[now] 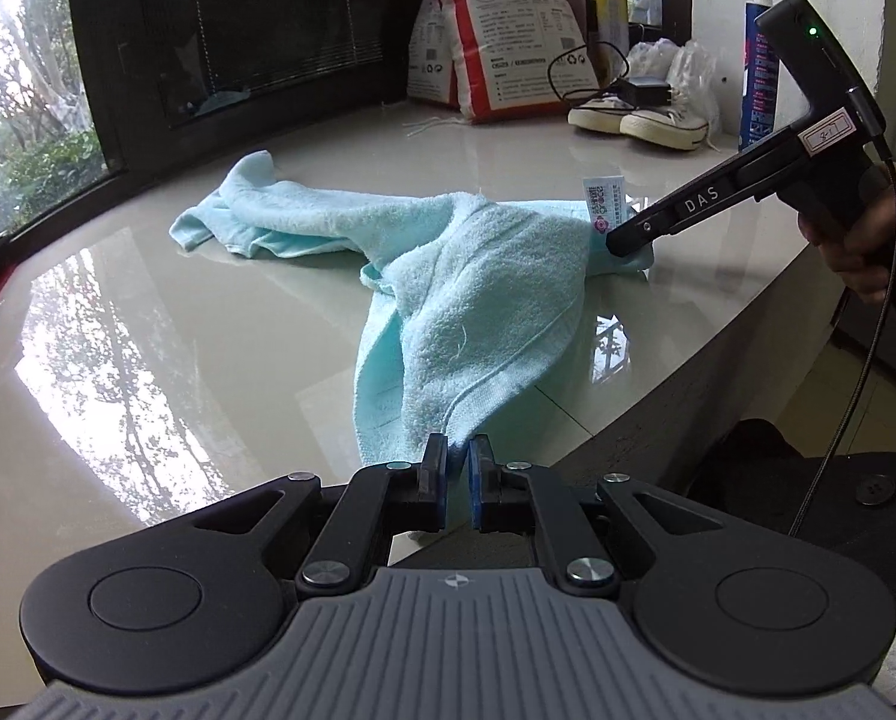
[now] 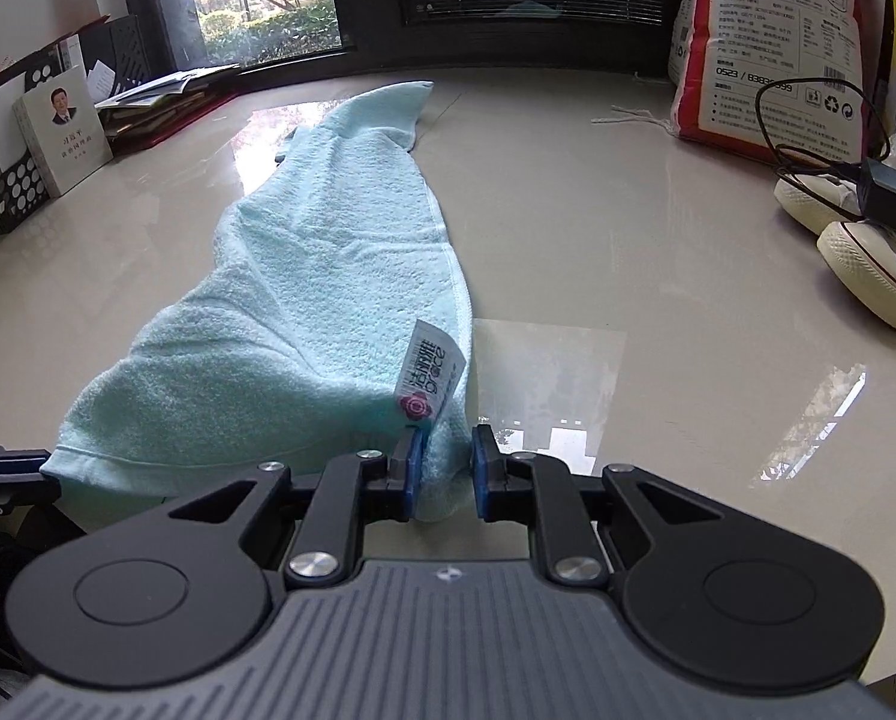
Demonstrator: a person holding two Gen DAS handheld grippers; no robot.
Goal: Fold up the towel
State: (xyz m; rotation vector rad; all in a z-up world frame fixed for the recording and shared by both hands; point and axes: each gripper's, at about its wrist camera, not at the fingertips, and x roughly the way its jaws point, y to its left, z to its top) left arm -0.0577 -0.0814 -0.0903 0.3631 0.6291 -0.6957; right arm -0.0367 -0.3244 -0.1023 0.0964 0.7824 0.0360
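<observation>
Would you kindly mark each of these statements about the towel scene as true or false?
1. Each claw grips a corner of the towel. True: the left claw and right claw are both shut on it.
2. The towel is neatly folded. False: it lies crumpled and stretched out on the table.
3. A white label sits by the right claw. True.
4. The towel is red. False: it is light blue.
5. A pair of pale sneakers stands on the table. True.
</observation>
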